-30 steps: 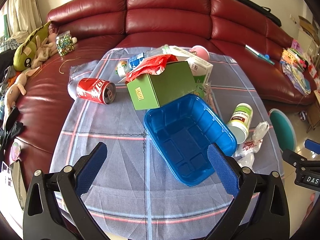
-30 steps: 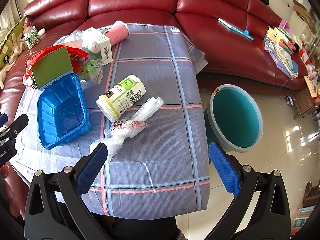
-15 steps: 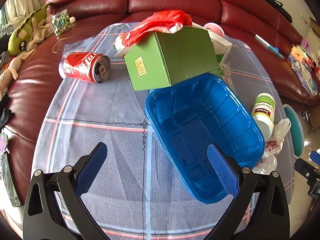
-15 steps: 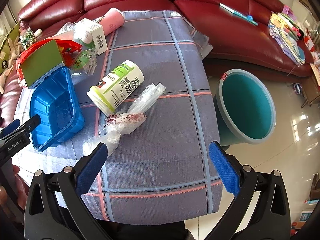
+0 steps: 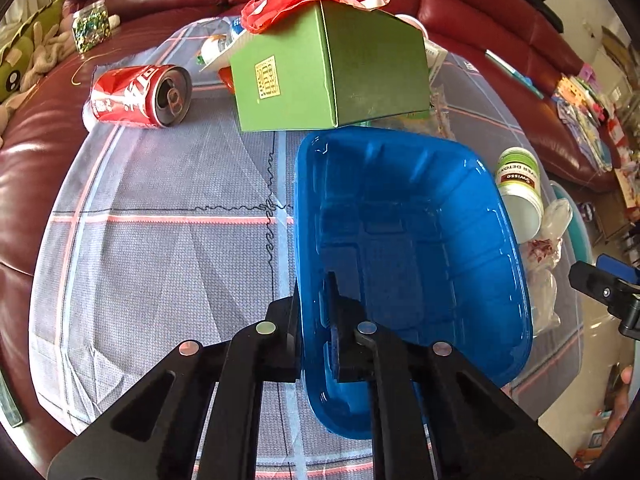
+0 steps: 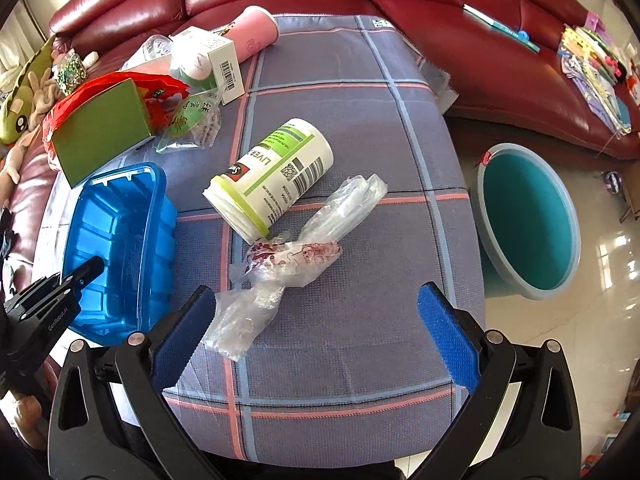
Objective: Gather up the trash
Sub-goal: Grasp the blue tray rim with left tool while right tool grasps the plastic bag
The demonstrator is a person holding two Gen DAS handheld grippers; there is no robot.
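Left tongs [image 5: 316, 336] now clamped on blue tray [image 5: 408, 248] beside "SWISSE" bottle [image 5: 518, 184].

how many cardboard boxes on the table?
2. The green box sits behind the blue tray; the white box lies beyond it, beside the pink cup. The pile may hide more.

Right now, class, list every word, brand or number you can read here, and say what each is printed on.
"SWISSE": white supplement bottle.
"LIVER": the same bottle's green label.
"GenRoboAI": left gripper body.
Red soda can: white script, unreadable.
Green box gold emblem, white carton barcode, green snack wrapper: too small.
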